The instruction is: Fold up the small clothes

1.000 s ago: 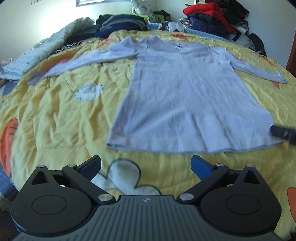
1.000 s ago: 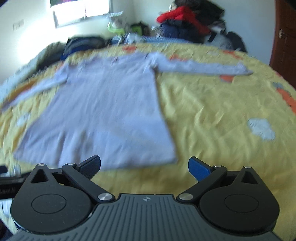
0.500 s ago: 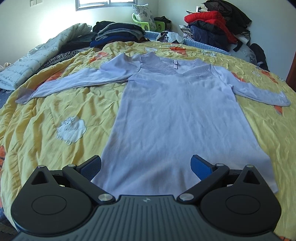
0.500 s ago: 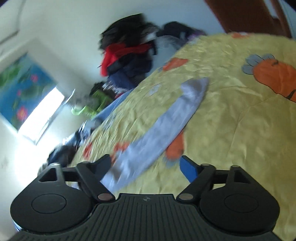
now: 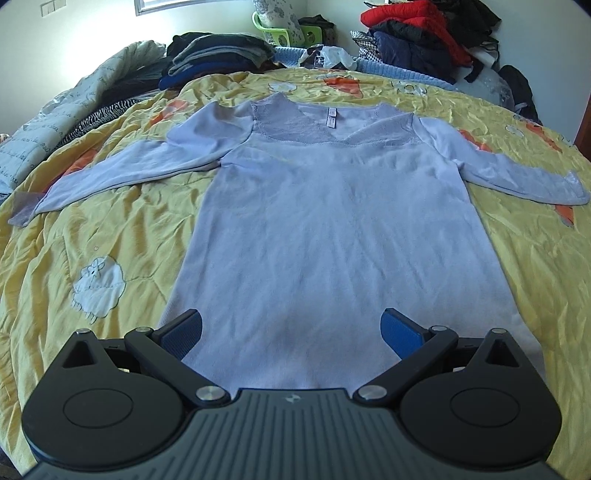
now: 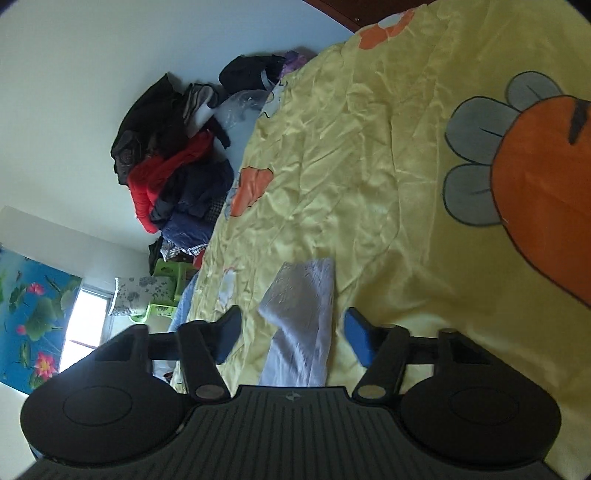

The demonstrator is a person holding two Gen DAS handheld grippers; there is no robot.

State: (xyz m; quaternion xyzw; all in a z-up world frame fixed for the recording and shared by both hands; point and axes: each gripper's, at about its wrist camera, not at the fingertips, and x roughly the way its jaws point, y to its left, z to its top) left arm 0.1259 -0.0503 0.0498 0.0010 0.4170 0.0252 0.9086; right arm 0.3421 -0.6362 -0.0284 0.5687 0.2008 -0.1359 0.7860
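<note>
Your left gripper [image 5: 291,328] hangs over the bottom hem of the top [image 5: 343,229], its jaws spread wide with the blue pads [image 5: 400,330] to either side of the lower middle of the frame and nothing pinched between them. The pale lilac long-sleeved top lies flat on the yellow bedspread [image 5: 122,221], neckline toward the top of the frame, lace yoke and a small label at the collar, one sleeve stretched out to the left edge and the other to the right. A white sheep patch [image 5: 98,284] sits on the bedspread at the lower left, just beside the top's side edge. Folded dark clothes [image 5: 218,55] are stacked at the upper left behind the bed, and a heap with a red jacket [image 5: 413,22] fills the upper right. In your right wrist view the scene is rolled onto its side: your right gripper [image 6: 291,332] is at the end of a sleeve [image 6: 303,314], which runs up between the two pads at the lower centre of the frame. The jaws are closing, but gaps still show on both sides of the cloth, so the pads are not pressing on it. A large orange carrot print [image 6: 546,192] covers the right edge of that frame.
</note>
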